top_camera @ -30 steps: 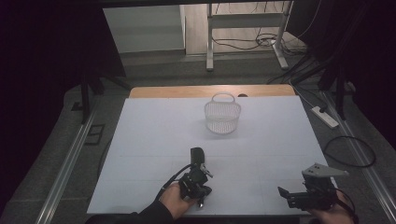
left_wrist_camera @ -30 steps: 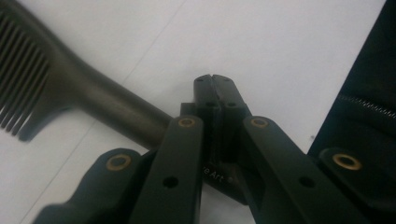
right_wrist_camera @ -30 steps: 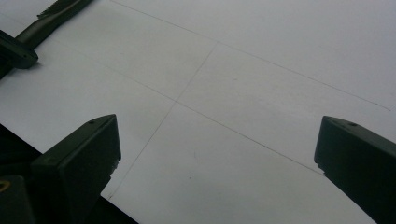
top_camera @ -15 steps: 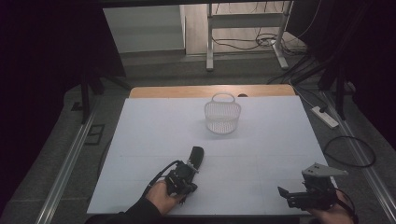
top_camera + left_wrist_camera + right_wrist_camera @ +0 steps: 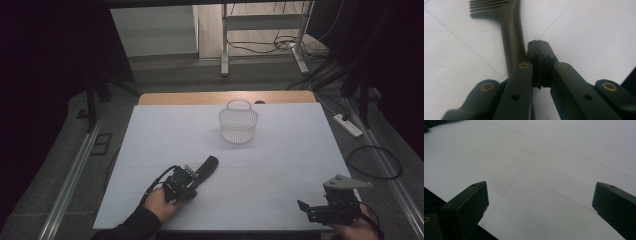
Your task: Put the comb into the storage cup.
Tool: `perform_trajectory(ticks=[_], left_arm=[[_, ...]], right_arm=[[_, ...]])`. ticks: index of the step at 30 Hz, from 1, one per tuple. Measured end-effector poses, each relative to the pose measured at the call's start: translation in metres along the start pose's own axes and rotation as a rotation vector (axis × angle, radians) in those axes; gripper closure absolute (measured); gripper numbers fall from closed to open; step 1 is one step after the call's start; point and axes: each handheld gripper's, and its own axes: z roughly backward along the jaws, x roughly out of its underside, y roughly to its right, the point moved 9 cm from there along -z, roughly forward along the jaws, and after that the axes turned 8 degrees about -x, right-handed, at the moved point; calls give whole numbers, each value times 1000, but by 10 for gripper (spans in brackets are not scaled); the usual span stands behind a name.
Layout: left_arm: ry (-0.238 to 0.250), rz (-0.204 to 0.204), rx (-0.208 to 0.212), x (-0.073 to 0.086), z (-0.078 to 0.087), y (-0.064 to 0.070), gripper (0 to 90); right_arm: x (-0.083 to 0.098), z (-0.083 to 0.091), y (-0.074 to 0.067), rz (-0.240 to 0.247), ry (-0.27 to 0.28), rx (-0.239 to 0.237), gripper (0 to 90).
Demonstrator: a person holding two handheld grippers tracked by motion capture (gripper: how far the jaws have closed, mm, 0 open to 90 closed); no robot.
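Observation:
A black utensil [image 5: 207, 166] with tines at its far end lies flat on the white table [image 5: 280, 160], its handle [image 5: 511, 37] running back toward me. My left gripper [image 5: 192, 176] rests at the handle's near end. Its jaws are shut on each other with nothing between them. In the left gripper view the fingertips [image 5: 539, 43] sit just right of the handle, which passes under the left jaw. My right gripper [image 5: 302, 206] hovers at the near right corner. It stands wide open [image 5: 540, 195] over bare table. A white mesh basket [image 5: 238, 125] stands upright at the back centre.
The table's wooden far edge [image 5: 200, 97] shows behind the white sheet. A power strip [image 5: 347, 125] and cables lie on the floor to the right. Metal rails run along both sides of the table.
My left hand and gripper have slid left, toward the near left part of the table, with the jaws shut throughout. The utensil lies about where it was. The right gripper has stayed still.

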Motion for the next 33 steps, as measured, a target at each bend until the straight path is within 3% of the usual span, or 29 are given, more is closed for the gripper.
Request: perform_trajectory(ticks=[7,17,23,33], left_arm=[[1,8,3,0,1,-2,889],[99,17,20,-10,19,4,845],[130,24,14,-12,26,5,713],[169,58,-33,-14,33,-3,409]], right_arm=[[0,0,0,-3,-1,0,11],[0,0,0,-1,3,1,14],[0,0,0,0,3,2,15],[0,0,0,0,3,1,16]])
